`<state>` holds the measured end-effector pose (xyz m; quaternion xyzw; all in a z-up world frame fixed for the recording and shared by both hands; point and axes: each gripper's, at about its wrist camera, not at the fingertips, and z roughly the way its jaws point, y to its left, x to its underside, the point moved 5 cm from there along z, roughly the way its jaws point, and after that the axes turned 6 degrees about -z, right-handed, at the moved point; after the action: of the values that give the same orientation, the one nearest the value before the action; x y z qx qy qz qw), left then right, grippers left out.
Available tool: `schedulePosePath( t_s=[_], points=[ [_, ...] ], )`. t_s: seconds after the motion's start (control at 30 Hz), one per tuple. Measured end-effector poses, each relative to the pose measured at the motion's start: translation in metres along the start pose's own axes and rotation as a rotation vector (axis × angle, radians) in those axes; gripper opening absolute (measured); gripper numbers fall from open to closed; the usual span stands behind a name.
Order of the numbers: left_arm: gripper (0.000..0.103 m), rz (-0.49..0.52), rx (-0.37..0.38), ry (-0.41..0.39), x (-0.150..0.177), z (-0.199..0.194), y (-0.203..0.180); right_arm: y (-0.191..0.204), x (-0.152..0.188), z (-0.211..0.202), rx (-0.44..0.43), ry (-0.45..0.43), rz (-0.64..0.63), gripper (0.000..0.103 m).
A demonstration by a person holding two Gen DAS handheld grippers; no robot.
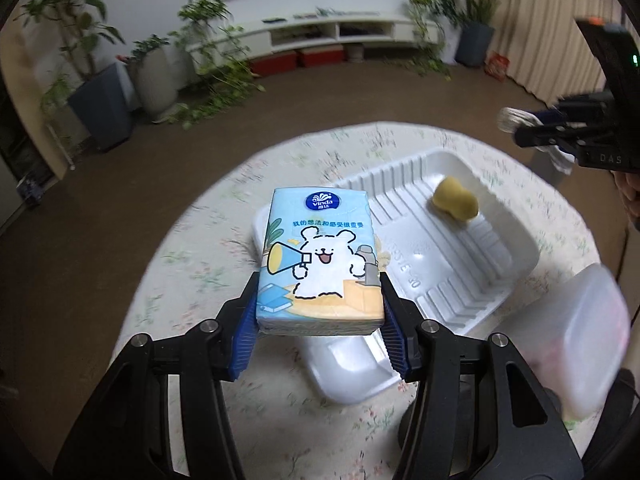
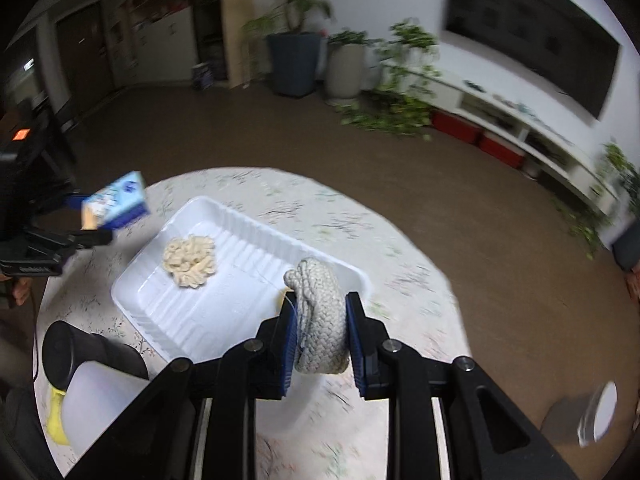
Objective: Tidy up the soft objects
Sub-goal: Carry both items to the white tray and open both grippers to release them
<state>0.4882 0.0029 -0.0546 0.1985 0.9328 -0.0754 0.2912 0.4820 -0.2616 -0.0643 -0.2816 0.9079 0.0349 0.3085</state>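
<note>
My left gripper point(image 1: 320, 330) is shut on a blue Vinda tissue pack point(image 1: 318, 264) and holds it above the near-left end of the white ribbed tray point(image 1: 472, 280). A yellowish soft lump point(image 1: 455, 199) lies in the tray; in the right wrist view it shows as a cream, curly lump point(image 2: 190, 261). My right gripper point(image 2: 322, 346) is shut on a coil of grey-white braided rope point(image 2: 320, 316) above the tray's near-right rim point(image 2: 352, 270). The right gripper with the rope point(image 1: 516, 118) shows at the far right of the left wrist view. The tissue pack point(image 2: 116, 200) shows at the left of the right wrist view.
The round table has a floral cloth point(image 1: 208, 272). A frosted plastic container point(image 1: 588, 344) stands at the right of the left wrist view. A dark cup point(image 2: 76, 350), a frosted container point(image 2: 100, 404) and something yellow point(image 2: 56, 420) sit by the near edge. Potted plants and a TV shelf lie beyond.
</note>
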Motion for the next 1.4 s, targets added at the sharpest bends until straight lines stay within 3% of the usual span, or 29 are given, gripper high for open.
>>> schedulePosePath(
  t_s=[0.27,0.67,1.03,1.2,1.4],
  points=[
    [0.051,0.014,0.024,0.033,-0.001,0.034,0.003,0.027,-0.014,0.049,-0.068,0.054,-0.102,0.025],
    [0.051,0.062,0.054,0.061,0.003,0.055,-0.004,0.041,-0.011,0.082,-0.120,0.108,-0.160,0.025],
    [0.055,0.068,0.022,0.075,0.006,0.065,-0.005,0.057,-0.002,0.117,-0.131,0.171,-0.222,0.026],
    [0.063,0.068,0.019,0.064,0.006,0.064,-0.004,0.056,0.001,0.120,-0.139,0.168,-0.207,0.050],
    [0.072,0.065,0.013,0.062,0.005,0.063,-0.004,0.054,0.001,0.116,-0.133,0.156,-0.204,0.065]
  ],
)
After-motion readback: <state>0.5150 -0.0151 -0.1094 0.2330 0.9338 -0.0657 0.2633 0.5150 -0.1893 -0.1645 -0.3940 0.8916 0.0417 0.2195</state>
